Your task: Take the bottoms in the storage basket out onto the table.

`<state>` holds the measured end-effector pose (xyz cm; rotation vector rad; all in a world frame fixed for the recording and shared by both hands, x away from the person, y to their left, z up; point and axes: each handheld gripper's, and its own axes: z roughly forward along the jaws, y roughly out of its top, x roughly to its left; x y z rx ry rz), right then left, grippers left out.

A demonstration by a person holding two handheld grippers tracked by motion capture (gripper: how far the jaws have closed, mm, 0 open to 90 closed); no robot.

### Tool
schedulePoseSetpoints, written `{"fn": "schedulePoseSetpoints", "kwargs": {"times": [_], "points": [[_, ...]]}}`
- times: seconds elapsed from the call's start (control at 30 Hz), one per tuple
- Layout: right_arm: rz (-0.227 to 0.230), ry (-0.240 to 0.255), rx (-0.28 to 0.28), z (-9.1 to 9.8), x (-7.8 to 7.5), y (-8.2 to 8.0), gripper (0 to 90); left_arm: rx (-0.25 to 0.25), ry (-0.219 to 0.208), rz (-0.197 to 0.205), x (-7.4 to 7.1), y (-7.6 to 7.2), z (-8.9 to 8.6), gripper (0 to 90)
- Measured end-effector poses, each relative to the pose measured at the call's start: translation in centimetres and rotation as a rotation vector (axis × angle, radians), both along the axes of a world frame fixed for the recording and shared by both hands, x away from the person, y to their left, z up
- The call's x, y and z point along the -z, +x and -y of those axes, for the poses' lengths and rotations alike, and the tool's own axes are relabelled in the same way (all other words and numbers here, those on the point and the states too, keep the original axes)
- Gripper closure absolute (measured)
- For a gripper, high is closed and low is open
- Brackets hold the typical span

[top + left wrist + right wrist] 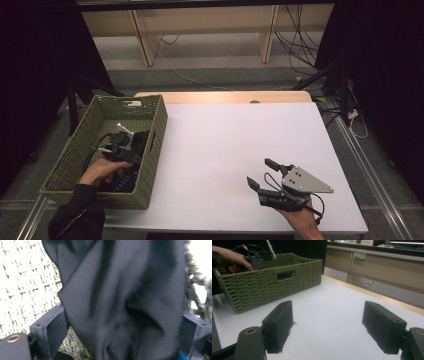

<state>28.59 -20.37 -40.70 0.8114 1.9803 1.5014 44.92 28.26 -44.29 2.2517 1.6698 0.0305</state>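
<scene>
My left claw is down inside the green woven basket, jaws spread wide around the dark cloth, which hangs lengthwise between them, not yet pinched. My right claw waits open over the white surface, well off from the basket.

The white table lay open across the frame's centre and right; at left, the green basket's woven walls hemmed the dark cloth.

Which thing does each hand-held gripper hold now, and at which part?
Nothing is held: left hand-held gripper stands open around dark cloth in the basket; right hand-held gripper is open, empty.
</scene>
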Motion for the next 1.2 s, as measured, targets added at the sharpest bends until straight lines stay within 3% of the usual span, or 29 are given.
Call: {"fn": "schedulePoseSetpoints", "kwargs": {"times": [0.2, 0.47, 0.67, 0.83, 0.93, 1.0, 1.1, 1.2], "points": [[-0.001, -0.005, -0.002, -0.1, 0.0, 0.0, 25.7, 0.011, 0.052, -0.042, 0.7, 0.2, 0.3, 9.9], [0.000, -0.006, -0.002, -0.1, 0.1, 0.0, 25.9, 0.006, 0.040, -0.089, 1.4, 0.4, 0.2, 10.0], [-0.001, -0.004, 0.001, -0.1, 0.1, 0.1, 26.0, 0.014, 0.044, -0.112, 1.7, 0.5, 0.2, 16.9], [-0.002, -0.005, -0.001, -0.1, 0.2, 0.1, 26.6, -0.004, 0.085, -0.089, 1.6, 0.4, -0.1, 36.2], [-0.001, -0.005, -0.001, -0.1, 0.1, 0.1, 26.7, 0.003, 0.086, -0.081, 1.5, 0.3, -0.1, 48.5], [-0.001, -0.006, -0.001, -0.1, 0.1, 0.1, 26.8, 0.012, 0.111, -0.069, 1.4, 0.2, 0.1, 56.4], [0.000, -0.007, 0.000, -0.1, 0.1, 0.1, 27.0, -0.001, 0.072, -0.057, 1.2, 0.2, -0.3, 70.2], [0.001, -0.009, -0.001, -0.1, 0.2, 0.2, 27.1, 0.000, 0.070, -0.036, 0.9, 0.1, -0.4, 76.2]]}}
